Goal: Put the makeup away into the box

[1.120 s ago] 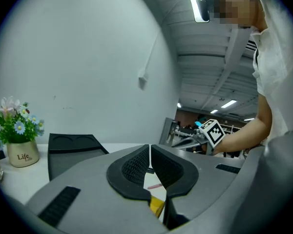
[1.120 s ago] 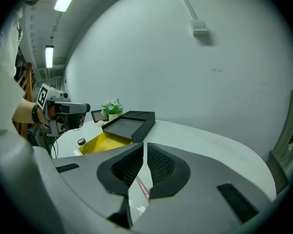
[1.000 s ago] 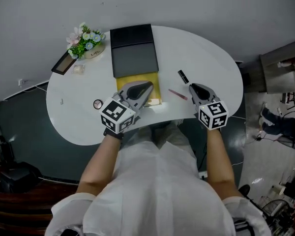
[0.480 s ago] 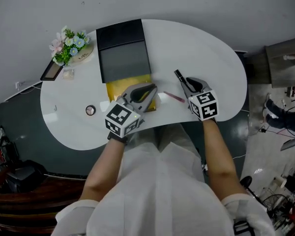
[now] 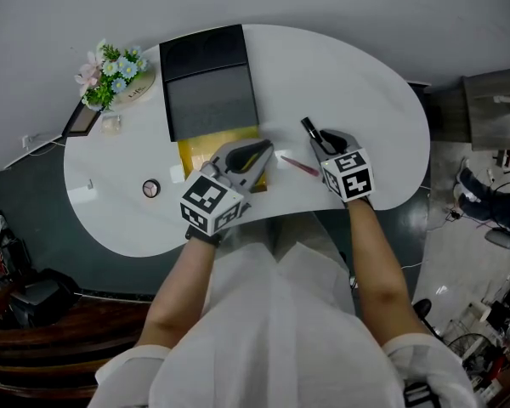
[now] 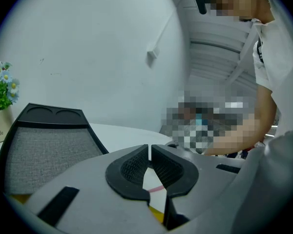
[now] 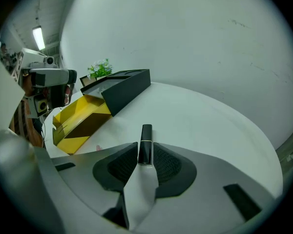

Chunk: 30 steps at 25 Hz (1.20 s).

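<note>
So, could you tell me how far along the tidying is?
Done: nothing shows in the yellow box. In hand: the right claw, jaws just opening, straddles the black lipstick tube on the table. Remaining: that tube, the pink pencil and the small round case.

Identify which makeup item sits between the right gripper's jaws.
The black tube, with the right gripper's jaws just opening around it; pink stick and round compact lie apart.

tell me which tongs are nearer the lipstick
Right. The right tongs, jaws just opened, straddle the lipstick; the left tongs are shut over the box, well aside.
</note>
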{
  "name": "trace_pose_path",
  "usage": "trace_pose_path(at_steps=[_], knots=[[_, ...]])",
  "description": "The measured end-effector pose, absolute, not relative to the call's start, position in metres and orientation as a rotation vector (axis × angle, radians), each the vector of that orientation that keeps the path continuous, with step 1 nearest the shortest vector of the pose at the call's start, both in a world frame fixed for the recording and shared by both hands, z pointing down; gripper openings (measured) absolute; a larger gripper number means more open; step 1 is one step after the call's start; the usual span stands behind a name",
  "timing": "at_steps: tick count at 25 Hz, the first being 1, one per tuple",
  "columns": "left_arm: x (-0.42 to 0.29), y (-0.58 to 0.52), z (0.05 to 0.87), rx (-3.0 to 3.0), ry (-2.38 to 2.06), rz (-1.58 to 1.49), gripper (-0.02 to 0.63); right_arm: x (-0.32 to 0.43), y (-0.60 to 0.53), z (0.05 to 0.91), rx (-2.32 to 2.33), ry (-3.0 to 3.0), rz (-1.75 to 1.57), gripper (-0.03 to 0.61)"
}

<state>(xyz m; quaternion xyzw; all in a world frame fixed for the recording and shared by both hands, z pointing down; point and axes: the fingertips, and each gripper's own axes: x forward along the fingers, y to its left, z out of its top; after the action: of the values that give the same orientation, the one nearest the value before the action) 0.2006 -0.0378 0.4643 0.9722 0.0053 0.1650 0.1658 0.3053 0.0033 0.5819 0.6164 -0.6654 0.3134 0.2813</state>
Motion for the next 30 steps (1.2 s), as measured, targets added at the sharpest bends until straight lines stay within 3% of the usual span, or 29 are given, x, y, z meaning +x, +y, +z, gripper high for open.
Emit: trace_pose_path(at_steps=[30], knots=[[0.164,-0.053,0.456,2.754,-0.073,0.416,0.023,0.306,0.001,0.598,1.582,-1.672,0.838,0.081]])
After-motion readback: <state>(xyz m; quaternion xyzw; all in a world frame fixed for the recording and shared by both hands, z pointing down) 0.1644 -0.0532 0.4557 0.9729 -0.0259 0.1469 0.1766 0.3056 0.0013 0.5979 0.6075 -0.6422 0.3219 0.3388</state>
